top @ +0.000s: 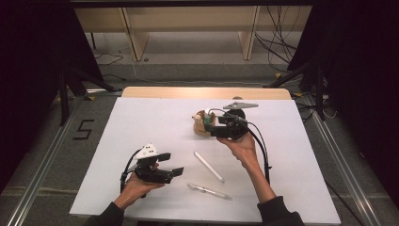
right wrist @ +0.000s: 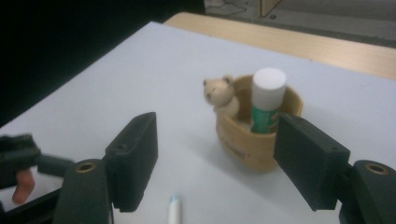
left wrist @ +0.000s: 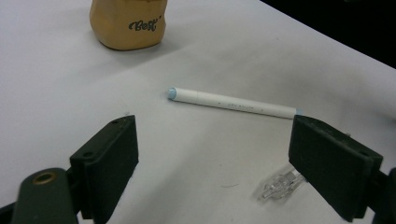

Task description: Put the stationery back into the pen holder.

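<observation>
Tan and rounded, the pen holder stands right of centre on the white table, a small bear figure on its rim and a white-capped glue stick upright inside. The right gripper sits just beside the holder on its right, jaws apart and empty. The left gripper hovers near the front left, jaws also wide apart, holding nothing. Between them lies a white pen, with a clear pen nearer the front edge.
</observation>
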The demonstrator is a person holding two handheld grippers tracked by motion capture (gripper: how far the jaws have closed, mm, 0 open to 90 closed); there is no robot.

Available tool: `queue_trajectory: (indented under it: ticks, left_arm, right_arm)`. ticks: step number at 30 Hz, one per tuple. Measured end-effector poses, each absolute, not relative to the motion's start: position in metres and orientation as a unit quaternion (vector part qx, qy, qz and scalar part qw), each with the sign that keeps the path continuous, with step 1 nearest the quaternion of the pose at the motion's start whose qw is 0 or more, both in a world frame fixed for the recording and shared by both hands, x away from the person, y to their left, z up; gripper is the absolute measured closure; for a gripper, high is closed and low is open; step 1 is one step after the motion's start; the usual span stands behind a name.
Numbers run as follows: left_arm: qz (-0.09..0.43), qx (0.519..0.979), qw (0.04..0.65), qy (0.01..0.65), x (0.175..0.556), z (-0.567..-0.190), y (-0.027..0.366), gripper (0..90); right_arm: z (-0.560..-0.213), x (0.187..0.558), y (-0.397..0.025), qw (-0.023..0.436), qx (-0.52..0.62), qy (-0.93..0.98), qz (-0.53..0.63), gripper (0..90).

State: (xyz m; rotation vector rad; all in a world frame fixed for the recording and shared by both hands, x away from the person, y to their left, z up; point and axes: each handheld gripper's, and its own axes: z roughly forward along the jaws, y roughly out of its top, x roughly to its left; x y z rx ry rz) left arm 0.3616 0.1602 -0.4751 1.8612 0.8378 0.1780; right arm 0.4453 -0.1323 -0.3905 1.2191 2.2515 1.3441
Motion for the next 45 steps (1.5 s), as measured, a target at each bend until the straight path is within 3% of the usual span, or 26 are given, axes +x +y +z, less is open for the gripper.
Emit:
queue_trajectory:
  ticks: [14,45]
  left_arm:
    - [0.077,0.77,0.524,0.355,0.363,-0.475,0.163,15.5]
    - [0.081,0.771,0.526,0.35,0.362,-0.474,0.167,15.4]
  right_arm:
    - [-0.415,0.422,-0.126,0.109,0.411,0.811,0.402,33.7]
    - [-0.444,0.424,-0.091,0.066,0.387,0.871,0.296,39.0]
